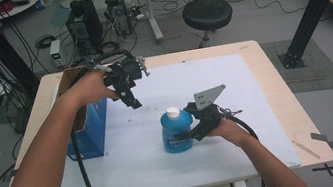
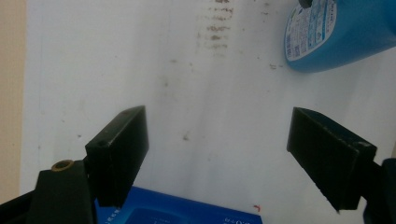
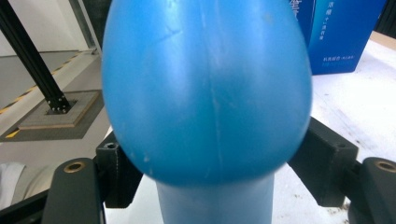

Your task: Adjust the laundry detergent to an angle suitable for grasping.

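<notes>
A blue bottle (image 1: 177, 133) with a white cap stands upright in the middle of the white mat (image 1: 166, 169). My right gripper (image 1: 182, 134) reaches in from the right and is open, with its jaws on either side of the bottle. In the right gripper view the bottle (image 3: 205, 93) bulges between the pads (image 3: 322, 168), and a small gap shows beside its narrower lower part. My left gripper (image 1: 134, 102) hangs open above the mat to the upper left, with nothing between its fingers (image 2: 119, 154). The left gripper view has the bottle (image 2: 336, 32) at the top right.
An open blue carton (image 1: 86, 129) stands at the mat's left edge, just under my left hand; its top edge (image 2: 187, 212) sits below the left jaws. Beyond the table are a black stool (image 1: 207, 13), computer cases (image 1: 85, 23) and a black frame post (image 1: 312, 4).
</notes>
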The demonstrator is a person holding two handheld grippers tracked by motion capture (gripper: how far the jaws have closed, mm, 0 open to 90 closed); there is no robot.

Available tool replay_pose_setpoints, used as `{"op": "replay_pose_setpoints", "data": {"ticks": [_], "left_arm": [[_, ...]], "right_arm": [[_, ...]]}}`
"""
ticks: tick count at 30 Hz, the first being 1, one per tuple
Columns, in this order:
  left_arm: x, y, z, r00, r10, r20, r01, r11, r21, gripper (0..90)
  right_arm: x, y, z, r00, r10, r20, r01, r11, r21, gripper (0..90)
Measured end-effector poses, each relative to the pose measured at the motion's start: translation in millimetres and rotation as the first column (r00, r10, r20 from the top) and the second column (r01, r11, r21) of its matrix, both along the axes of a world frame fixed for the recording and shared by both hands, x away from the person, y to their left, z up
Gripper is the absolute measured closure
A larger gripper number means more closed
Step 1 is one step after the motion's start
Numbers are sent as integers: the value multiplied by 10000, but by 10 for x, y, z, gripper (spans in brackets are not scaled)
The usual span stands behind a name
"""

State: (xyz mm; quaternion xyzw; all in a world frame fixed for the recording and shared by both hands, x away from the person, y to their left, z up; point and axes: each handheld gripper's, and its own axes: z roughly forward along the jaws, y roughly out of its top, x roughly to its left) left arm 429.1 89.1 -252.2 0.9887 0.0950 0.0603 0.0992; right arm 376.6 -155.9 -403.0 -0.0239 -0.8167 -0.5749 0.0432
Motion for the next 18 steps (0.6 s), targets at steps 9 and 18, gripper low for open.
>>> {"op": "replay_pose_setpoints", "data": {"ticks": [9, 18], "left_arm": [[2, -1, 0, 10000, -1, -8, 1, 10000, 16, 214], [1, -12, 3, 10000, -6, -5, 6, 10000, 16, 214]], "right_arm": [[-6, -83, 69, 9998, -209, 37, 209, 9998, 33, 227], [-12, -159, 95, 9993, -375, 64, 376, 9992, -136, 193]]}}
